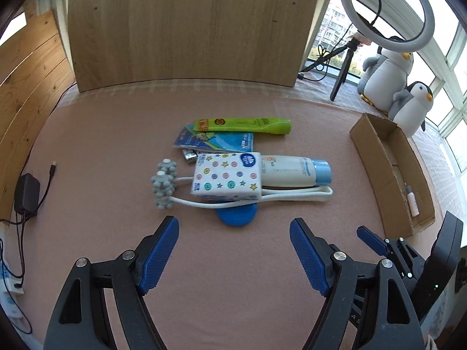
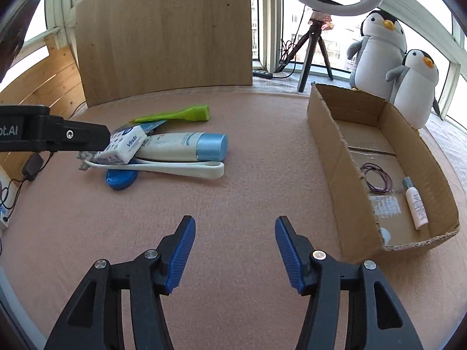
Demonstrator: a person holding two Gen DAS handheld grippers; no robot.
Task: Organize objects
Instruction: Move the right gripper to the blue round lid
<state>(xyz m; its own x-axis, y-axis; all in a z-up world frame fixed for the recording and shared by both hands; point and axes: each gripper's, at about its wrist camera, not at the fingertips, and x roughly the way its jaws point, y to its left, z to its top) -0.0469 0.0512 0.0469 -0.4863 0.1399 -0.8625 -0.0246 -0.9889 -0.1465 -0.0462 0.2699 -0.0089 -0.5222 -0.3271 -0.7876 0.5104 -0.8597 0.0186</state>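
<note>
Left claw (image 1: 233, 227) gapes wide, empty; right claw (image 2: 235, 227) stands partly open, empty. Soft printed tissue pack (image 1: 227, 176) tops a pile beside a smooth white tube (image 1: 294, 170) mid-desk (image 1: 102, 145), on pink napped cloth. Corrugated cardboard box (image 2: 329, 134) sits right, holding a small bottle (image 2: 416, 204).

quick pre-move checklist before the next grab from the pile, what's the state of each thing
1. Left tool open and empty: ok.
2. Right tool open and empty: ok.
3. Tissue pack reachable on top of the pile: ok, though it leans on the white tube and lies over the massage roller, so lifting it may shift them.
4. Blue round lid free to lift: not ok, the roller's white loop and the pack lie over it.
5. Cardboard box has room: ok, only a small bottle and hair ties show near one end.
6. Box's near corner contents: cannot tell, wall hides them.
</note>
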